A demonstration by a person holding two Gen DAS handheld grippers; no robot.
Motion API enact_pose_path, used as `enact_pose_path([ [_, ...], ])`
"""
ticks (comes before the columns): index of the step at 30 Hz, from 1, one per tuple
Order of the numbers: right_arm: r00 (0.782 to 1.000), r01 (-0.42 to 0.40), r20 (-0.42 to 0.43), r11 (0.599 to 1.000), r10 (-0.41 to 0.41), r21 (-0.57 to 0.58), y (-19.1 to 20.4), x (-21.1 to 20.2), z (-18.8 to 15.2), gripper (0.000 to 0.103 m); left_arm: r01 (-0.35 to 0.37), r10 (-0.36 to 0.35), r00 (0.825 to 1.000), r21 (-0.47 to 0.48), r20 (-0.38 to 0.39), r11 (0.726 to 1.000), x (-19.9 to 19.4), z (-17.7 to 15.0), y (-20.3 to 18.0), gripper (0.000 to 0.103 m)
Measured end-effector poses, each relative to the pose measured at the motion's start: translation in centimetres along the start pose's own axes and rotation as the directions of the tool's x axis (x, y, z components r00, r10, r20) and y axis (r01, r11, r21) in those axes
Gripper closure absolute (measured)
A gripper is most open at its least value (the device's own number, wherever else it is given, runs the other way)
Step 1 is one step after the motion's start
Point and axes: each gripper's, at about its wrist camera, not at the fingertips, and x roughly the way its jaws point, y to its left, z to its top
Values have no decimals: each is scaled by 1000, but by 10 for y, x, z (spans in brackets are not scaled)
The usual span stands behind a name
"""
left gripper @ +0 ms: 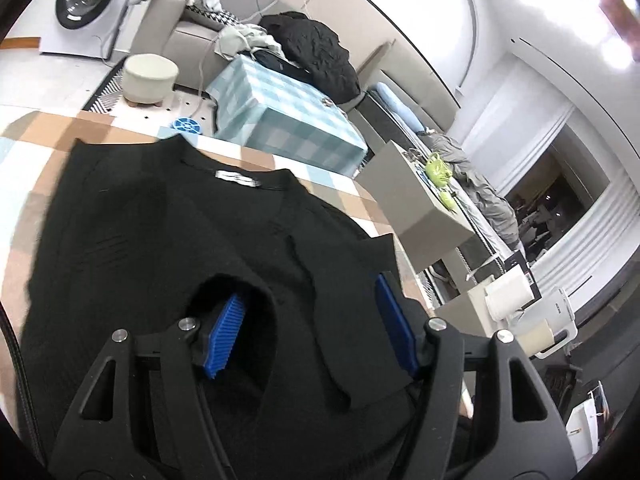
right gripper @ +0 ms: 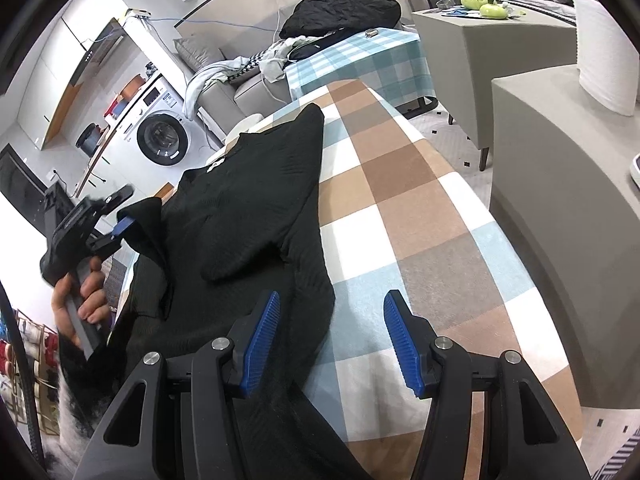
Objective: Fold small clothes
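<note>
One checked cloth (right gripper: 420, 208) in brown, white and pale blue covers the long table in front of you, and most of its right half lies bare all the way to the rounded far end, giving you wide room on that side before the grey cabinets (right gripper: 560, 208) just past the table's right edge. The black knit top (right gripper: 248, 200) takes up the left half of that table, neck end away from you with its white label (left gripper: 237, 178) showing at the collar, one sleeve folded across the body and its near hem spilling toward you over the table's edge. On the left the fabric overhangs the table's side, so there is little free edge there. Your left gripper (left gripper: 308, 332) stands partly open with its blue pads apart, a fold of the black knit lying loose between them and draped over the left finger; the pads do not squeeze it. Your right gripper (right gripper: 332, 344) hangs half open over the top's right hem, the left pad above black fabric, the right pad above bare cloth, holding nothing.
</note>
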Motion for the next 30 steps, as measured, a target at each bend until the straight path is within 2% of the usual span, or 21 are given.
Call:
enact_pose_path([
  [5, 1000, 0, -8, 1000, 0, 10, -3, 2, -3, 47, -34, 34, 999, 15, -11, 999, -9, -2, 6, 42],
  [9, 1000, -3, -17, 1000, 3, 12, -2, 2, -4, 47, 2, 0, 995, 14, -98, 1000, 29, 2, -10, 42],
  [12, 1000, 11, -8, 1000, -11, 17, -6, -4, -4, 47, 38, -33, 986, 25, -166, 999, 60, -6, -29, 42],
  [14, 1000, 27, -1, 999, -27, 25, -11, -8, -3, 46, 58, -47, 979, 48, -197, 997, 67, -15, -40, 42],
  [17, 999, 40, -5, 999, -39, 27, -15, -9, -3, 46, 53, -38, 983, 77, -181, 996, 55, -26, -44, 42],
  [21, 999, 25, -30, 1000, -26, -11, -11, -4, -7, 46, -58, 66, 993, 84, -101, 995, 2, -33, -27, 42],
  [24, 998, -21, -58, 999, 19, -29, -5, 1, -13, 46, -185, 188, 982, 81, -30, 979, -54, -47, -3, 42],
  [27, 995, -76, -65, 996, 73, -41, 0, -2, -20, 46, -297, 296, 955, 46, 26, 954, -110, -68, 23, 42],
  [30, 993, -105, -60, 992, 101, -76, 4, -11, -29, 46, -397, 397, 916, -12, 53, 918, -160, -95, 54, 42],
])
